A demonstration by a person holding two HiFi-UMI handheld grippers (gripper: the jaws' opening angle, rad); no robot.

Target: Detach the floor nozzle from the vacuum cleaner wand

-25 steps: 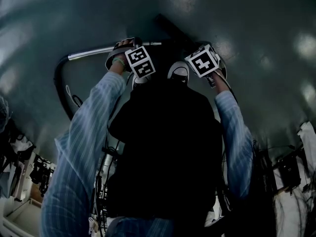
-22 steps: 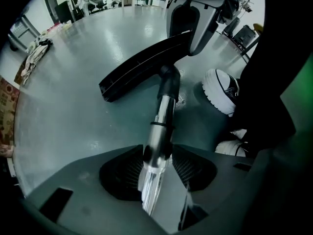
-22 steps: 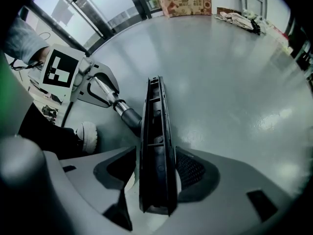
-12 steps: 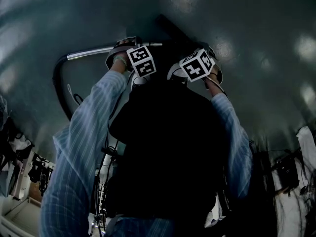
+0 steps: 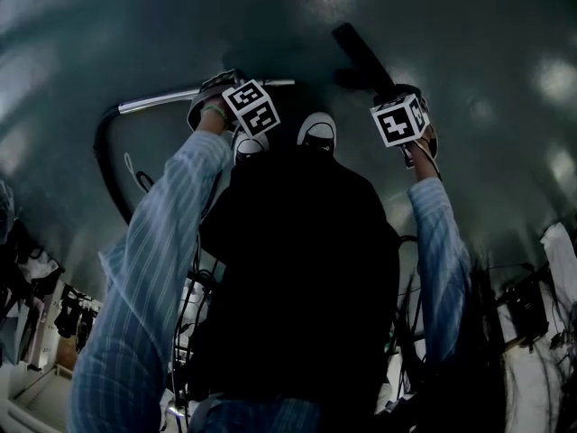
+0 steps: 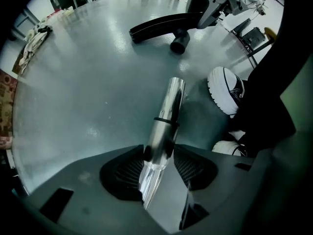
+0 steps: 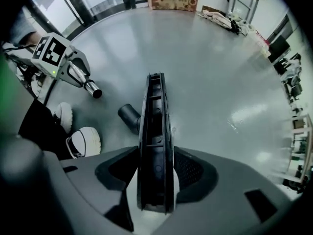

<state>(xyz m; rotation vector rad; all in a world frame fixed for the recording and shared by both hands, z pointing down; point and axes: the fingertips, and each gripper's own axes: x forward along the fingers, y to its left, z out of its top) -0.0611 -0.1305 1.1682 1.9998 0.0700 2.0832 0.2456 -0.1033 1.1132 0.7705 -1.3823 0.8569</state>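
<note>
Jaws of your right gripper (image 7: 156,180), just closing, clamp black plastic floor nozzle (image 7: 155,111) mid-frame; left gripper (image 6: 159,168), jaws just easing wider, grips chrome wand tube (image 6: 168,106).

The left hand-held gripper (image 5: 216,93), jaws just opening around the chrome wand (image 5: 162,100), sits apart from the right hand-held gripper (image 5: 403,99) holding the black floor nozzle (image 5: 359,52) over the grey floor (image 5: 135,25).
</note>
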